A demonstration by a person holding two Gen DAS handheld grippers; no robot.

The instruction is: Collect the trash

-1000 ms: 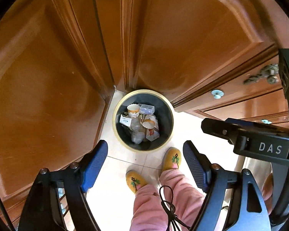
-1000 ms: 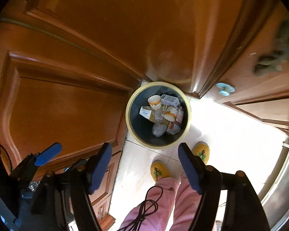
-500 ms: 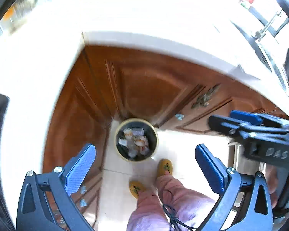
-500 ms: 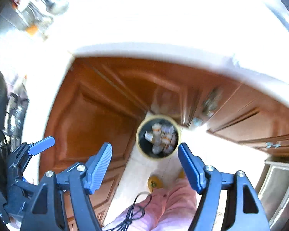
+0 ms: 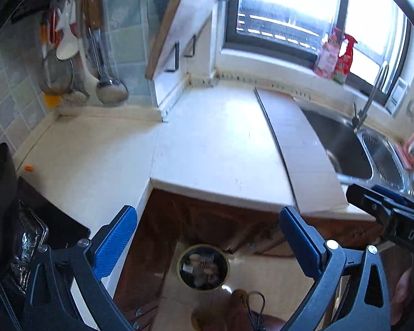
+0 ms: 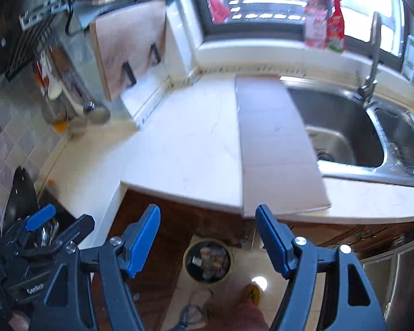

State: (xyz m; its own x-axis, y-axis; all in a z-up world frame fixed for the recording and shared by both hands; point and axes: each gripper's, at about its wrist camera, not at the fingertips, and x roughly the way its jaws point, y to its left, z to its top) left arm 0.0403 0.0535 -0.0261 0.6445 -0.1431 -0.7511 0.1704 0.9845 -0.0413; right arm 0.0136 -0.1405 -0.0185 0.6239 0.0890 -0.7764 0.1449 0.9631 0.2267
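A round trash bin with a yellow rim stands on the floor below the counter corner and holds cups and wrappers; it also shows in the right wrist view. My left gripper is open and empty, high above the bin at counter height. My right gripper is open and empty, also high above the bin. The right gripper's body shows at the right of the left wrist view; the left gripper's body shows at the lower left of the right wrist view.
A white L-shaped countertop wraps the corner above brown cabinets. A steel sink with a faucet lies at right. A cutting board leans at the back. Utensils hang at left. A dark stove lies at far left.
Both grippers have risen from close above the bin to counter height and tilted up. The countertop, sink and window have come into view and the bin looks small.
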